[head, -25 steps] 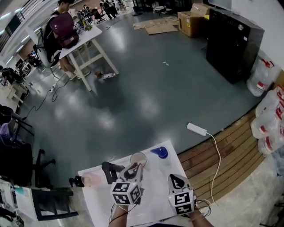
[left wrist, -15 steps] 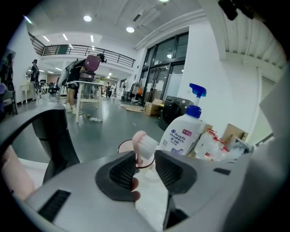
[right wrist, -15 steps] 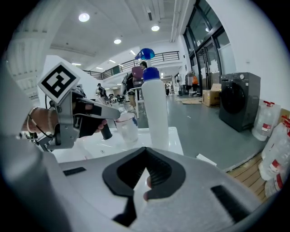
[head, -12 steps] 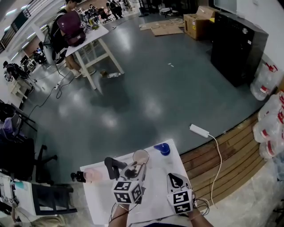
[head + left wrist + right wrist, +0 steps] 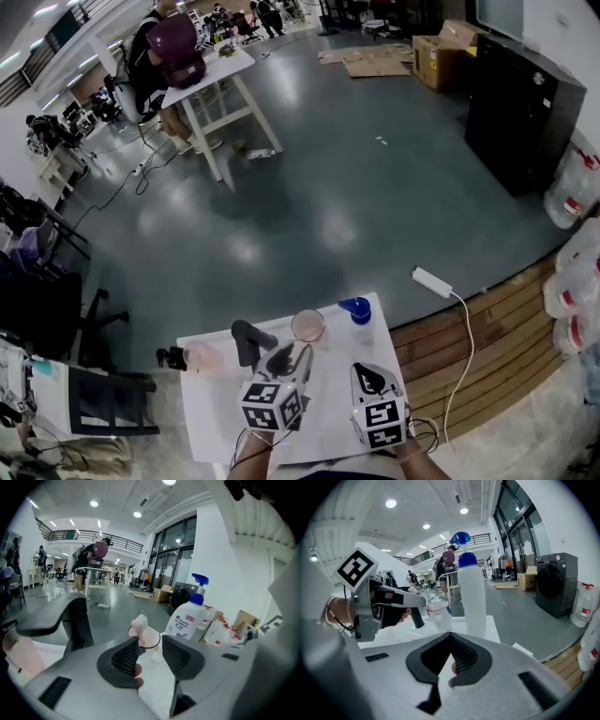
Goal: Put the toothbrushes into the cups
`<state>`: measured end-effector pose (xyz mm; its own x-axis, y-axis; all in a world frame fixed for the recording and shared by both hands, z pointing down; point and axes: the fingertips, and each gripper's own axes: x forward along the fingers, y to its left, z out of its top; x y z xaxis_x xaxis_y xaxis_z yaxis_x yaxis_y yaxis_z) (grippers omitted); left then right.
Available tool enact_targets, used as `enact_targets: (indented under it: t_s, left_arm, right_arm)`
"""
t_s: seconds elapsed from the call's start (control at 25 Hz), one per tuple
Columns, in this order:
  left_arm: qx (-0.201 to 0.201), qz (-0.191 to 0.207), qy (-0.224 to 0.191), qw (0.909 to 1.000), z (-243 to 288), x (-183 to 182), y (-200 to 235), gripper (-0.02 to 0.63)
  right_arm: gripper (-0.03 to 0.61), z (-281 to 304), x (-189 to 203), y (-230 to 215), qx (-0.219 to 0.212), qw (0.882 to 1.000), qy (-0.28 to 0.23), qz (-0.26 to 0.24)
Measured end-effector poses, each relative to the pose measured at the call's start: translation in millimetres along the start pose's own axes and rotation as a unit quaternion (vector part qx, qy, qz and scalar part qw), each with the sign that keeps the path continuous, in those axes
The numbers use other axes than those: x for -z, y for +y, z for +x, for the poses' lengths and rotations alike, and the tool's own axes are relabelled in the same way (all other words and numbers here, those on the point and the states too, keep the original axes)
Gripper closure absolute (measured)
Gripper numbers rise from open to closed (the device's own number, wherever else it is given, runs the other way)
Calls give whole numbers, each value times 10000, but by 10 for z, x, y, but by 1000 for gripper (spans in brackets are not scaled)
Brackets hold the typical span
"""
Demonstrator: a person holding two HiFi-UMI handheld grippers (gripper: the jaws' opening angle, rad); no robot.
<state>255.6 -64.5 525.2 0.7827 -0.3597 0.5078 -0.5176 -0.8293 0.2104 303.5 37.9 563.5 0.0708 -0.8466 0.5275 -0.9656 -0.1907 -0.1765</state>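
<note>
I hold both grippers low over the white table at the bottom of the head view. The left gripper has just been opening and its jaws now stand wide apart, gripping nothing. Straight beyond the gap, the pink toothbrush stands in the clear cup, its head above the dark rim. Just right of the cup is a white spray bottle with a blue trigger top. A pink cup sits at the frame's left edge, with a black angled stand between it and the clear cup. The right gripper, at lower right in the head view, has its jaws closed together on nothing and points toward the bottle.
</note>
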Motion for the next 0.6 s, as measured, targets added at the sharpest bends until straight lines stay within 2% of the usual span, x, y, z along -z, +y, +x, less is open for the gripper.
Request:
enact_targets:
  t_s: [0.6]
  left_arm:
    - [-441,-59,-206,9988,-214,37,18,511]
  right_arm:
    - [578,2,-61,177,-506,9981,-6,-356]
